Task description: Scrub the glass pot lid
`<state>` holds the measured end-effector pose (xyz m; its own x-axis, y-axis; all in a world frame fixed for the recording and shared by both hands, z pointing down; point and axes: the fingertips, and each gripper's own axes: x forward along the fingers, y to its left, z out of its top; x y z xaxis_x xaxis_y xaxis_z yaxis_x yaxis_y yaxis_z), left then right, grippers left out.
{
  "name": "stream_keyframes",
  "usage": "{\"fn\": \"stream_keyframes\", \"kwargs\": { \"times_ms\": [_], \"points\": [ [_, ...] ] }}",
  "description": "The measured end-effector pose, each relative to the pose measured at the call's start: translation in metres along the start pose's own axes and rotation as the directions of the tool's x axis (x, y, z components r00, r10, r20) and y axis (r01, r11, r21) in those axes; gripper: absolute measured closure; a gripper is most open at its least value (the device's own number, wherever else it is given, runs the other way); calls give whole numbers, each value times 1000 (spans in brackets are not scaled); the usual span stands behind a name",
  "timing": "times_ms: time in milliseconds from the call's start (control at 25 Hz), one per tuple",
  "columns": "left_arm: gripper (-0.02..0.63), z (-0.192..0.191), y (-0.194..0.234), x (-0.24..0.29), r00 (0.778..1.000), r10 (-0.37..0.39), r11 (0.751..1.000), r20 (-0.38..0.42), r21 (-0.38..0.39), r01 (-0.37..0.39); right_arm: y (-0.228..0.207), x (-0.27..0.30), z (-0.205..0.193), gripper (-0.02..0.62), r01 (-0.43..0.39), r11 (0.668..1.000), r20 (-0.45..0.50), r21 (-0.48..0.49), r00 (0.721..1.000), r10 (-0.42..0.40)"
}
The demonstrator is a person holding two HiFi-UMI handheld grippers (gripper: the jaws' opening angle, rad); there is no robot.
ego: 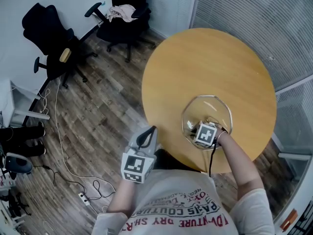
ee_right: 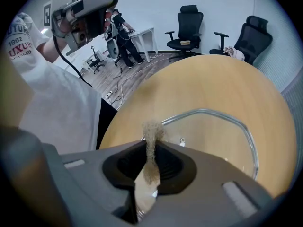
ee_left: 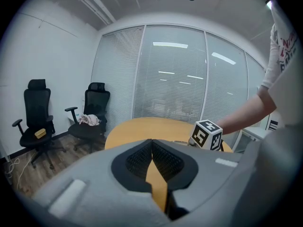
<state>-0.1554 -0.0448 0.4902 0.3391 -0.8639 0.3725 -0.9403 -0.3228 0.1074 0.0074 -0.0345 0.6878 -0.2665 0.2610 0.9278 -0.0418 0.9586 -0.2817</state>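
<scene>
A clear glass pot lid [ego: 208, 115] [ee_right: 213, 136] with a metal rim lies flat on the round wooden table [ego: 210, 62], near its front edge. My right gripper [ego: 210, 126] [ee_right: 151, 148] hangs over the lid's near side, shut on a thin tan scrub pad [ee_right: 151, 143] that sticks up past the jaws. My left gripper [ego: 146, 137] [ee_left: 151, 167] is held off the table at its left edge, raised by my chest, its jaws shut with nothing between them.
Two black office chairs [ego: 54, 43] [ego: 122, 21] stand on the wood floor at the far left, one with a cloth on its seat. Cables and a power strip [ego: 83, 197] lie on the floor. Glass walls with blinds [ee_left: 175, 74] run behind the table.
</scene>
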Motion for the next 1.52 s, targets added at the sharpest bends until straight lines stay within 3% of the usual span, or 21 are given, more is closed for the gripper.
{"fn": "stream_keyframes", "kwargs": {
  "times_ms": [280, 520, 960, 1280, 1520],
  "points": [
    [598, -7, -14, 2, 1000, -4, 1000, 4, 13, 4, 16, 7, -33, 538, -31, 999, -22, -33, 999, 30],
    [598, 4, -31, 10, 998, -61, 997, 15, 43, 60, 26, 9, -53, 538, -21, 1000, -16, -19, 1000, 21],
    [598, 21, -71, 39, 975, -221, 969, -3, 116, 220, 42, -26, -87, 538, 45, 982, 53, 184, 997, -56],
    [598, 41, -104, 75, 944, -331, 930, -4, 167, 327, 6, -64, -140, 538, 162, 915, 49, 370, 980, -193],
    [598, 44, -102, 93, 941, -337, 924, -13, 185, 333, -51, -88, -157, 538, 283, 828, 61, 484, 933, -354]
  ]
}}
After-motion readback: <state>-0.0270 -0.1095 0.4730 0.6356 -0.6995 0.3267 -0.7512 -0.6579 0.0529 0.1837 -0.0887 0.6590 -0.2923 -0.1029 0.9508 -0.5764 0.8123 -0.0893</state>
